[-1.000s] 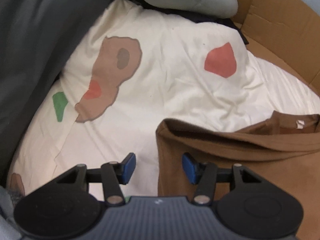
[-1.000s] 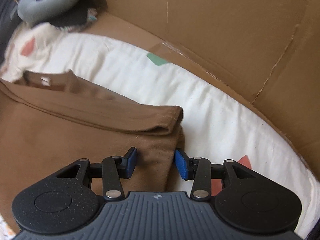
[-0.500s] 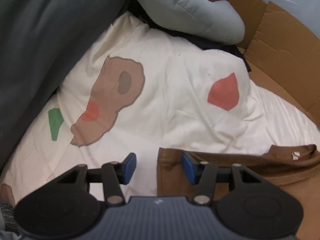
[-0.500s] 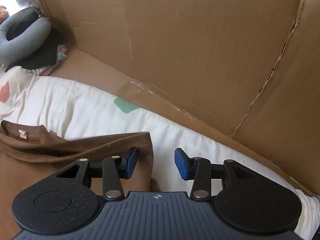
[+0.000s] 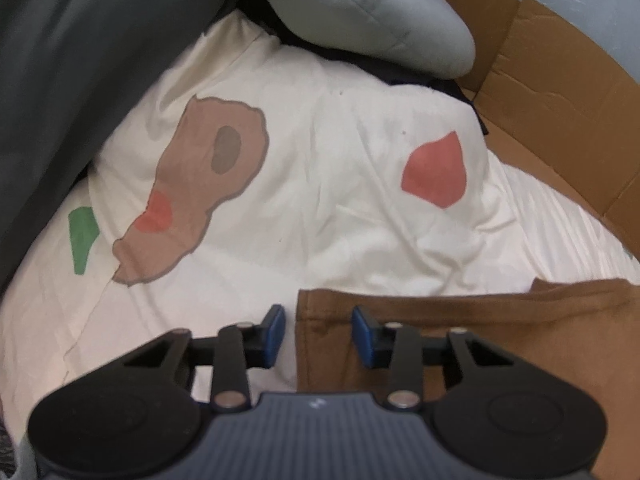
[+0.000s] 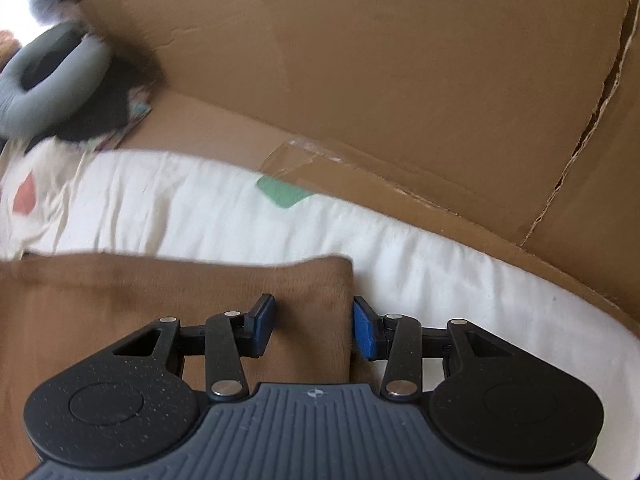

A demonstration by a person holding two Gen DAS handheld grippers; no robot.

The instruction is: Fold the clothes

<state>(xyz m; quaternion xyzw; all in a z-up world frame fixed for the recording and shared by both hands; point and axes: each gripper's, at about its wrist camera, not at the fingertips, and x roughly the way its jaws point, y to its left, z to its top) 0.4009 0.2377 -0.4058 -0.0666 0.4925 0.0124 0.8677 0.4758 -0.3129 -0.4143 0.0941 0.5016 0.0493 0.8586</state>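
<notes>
While both jaws have just been closing, left gripper [image 5: 318,330] and right gripper [image 6: 314,320] straddle—unclamped—the brown shirt [image 5: 500,328] corners.

No readable text, label, brand or number appeared anywhere in either wrist view at this moment.

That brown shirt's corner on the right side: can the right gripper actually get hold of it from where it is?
Probably yes. The brown shirt has its corner already between the right gripper's blue pads, whose jaws have just been closing. Nothing lies over that corner; only the white bedding is beside it. A firm pinch isn't visible yet.
</notes>
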